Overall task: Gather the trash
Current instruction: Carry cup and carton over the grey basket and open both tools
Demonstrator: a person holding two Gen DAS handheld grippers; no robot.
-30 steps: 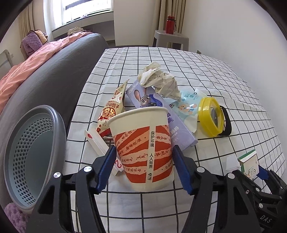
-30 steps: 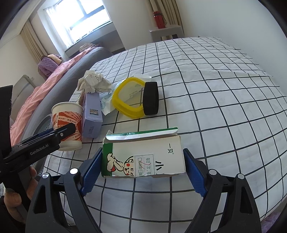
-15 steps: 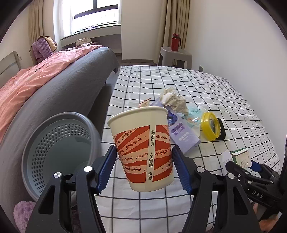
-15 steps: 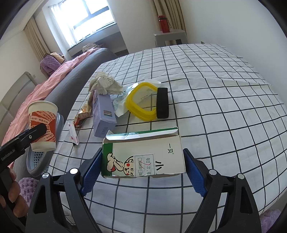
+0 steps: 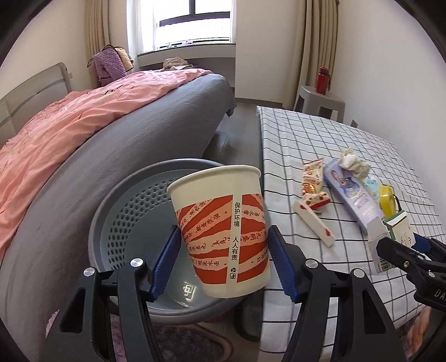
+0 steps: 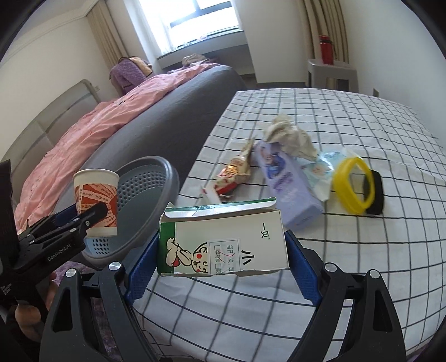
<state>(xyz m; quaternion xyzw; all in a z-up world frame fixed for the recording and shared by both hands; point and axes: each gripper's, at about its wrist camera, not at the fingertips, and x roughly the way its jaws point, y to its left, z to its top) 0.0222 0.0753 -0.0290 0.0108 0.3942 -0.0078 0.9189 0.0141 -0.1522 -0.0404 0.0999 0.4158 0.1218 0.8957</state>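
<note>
Daylight from the window [image 5: 192,25] floods the bedroom before me: cream walls [image 5: 390,55], beige curtains [image 5: 320,41], a bed [image 5: 172,117] under a pink duvet [image 5: 69,119], a grey stool [image 5: 320,101] carrying a red bottle [image 5: 322,80].

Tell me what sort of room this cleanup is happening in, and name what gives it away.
Most likely a bedroom in a home. A bed with a pink duvet runs along the left, a curtained window sits behind it, and trash lies on a checkered cloth beside a grey perforated wastebasket.
</note>
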